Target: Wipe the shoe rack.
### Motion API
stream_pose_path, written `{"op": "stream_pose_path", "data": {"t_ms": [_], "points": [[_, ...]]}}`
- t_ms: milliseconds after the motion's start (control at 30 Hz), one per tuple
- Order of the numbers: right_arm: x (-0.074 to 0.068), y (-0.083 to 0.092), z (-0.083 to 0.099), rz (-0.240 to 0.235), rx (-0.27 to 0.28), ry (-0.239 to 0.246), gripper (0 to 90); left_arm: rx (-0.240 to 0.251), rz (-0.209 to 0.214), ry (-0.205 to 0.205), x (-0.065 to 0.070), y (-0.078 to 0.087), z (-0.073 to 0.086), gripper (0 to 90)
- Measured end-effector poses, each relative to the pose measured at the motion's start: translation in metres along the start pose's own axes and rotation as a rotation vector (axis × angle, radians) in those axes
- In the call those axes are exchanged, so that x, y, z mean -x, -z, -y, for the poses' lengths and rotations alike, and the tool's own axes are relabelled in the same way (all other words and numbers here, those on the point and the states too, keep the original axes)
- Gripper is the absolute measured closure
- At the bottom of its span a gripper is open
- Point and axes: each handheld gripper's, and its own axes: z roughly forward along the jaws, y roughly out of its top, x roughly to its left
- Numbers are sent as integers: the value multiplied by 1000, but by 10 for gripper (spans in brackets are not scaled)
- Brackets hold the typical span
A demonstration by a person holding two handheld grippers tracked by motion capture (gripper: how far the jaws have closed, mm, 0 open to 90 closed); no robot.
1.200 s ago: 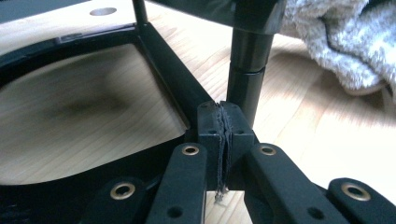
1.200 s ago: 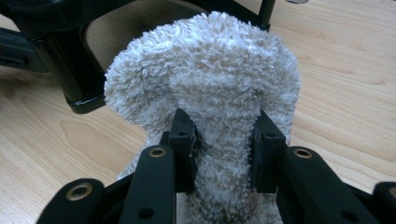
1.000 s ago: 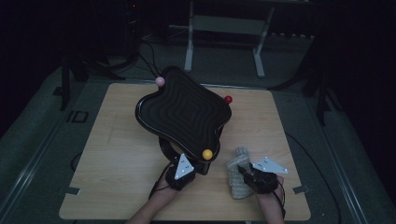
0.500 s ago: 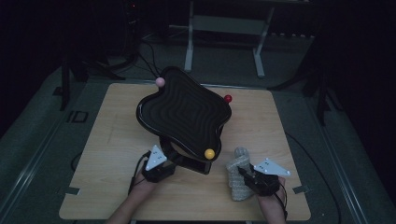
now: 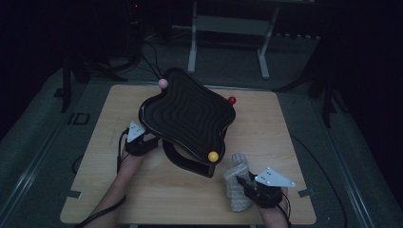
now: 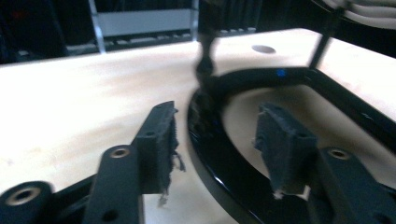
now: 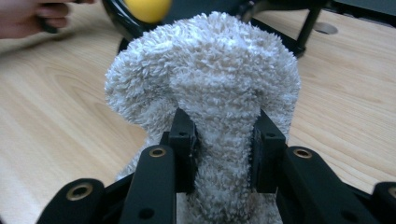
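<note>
Left gripper (image 5: 145, 142) now farther left than a second ago, off the yellow ball (image 5: 213, 156), beside the black tray's (image 5: 185, 114) left edge; jaws just opened, straddling the stand's base ring (image 6: 219, 154) without touching. Right gripper (image 5: 247, 183) clamped on one grey towel (image 5: 236, 187), near right on the table (image 5: 95, 156). Three balls: yellow, pink (image 5: 162, 83), red (image 5: 232, 100).

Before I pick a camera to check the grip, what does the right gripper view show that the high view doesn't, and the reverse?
Right gripper view alone: the pads pressing into the pile of the fluffy grey cloth.
High view alone: the black wavy tray on its stand, with a pink ball and red ball, and the left hand-held gripper beside it.
Both: the cloth in the right hand-held gripper, the yellow ball, the wooden table.
</note>
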Motion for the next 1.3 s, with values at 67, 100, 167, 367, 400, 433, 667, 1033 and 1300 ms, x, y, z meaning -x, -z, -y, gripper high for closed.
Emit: {"op": "stream_pose_path", "data": {"t_ms": [67,100,167,367,400,433,667,1033,1300], "points": [[-4,4,-4,-15,18,0,676,-3,2,-31,-1,-7,-4,451],[-5,4,-6,-21,22,1,676,-7,7,-46,-2,-11,-6,449],[-5,6,-12,-23,36,0,676,-2,13,-43,-4,-19,-9,449],[-5,6,-43,-30,119,-7,676,33,30,-17,-6,-42,-18,445],[-5,6,-43,-30,119,-7,676,33,30,-17,-6,-42,-18,447],[-7,5,-50,-33,132,4,676,29,35,-36,-4,-45,-20,447],[-20,-25,-74,-54,139,29,669,66,75,-23,-2,-58,-25,533],[-29,-46,-71,-75,66,53,516,47,43,-22,-1,-57,-27,741],[-17,-45,-69,-46,77,37,569,52,93,-36,-5,-38,-19,742]]}}
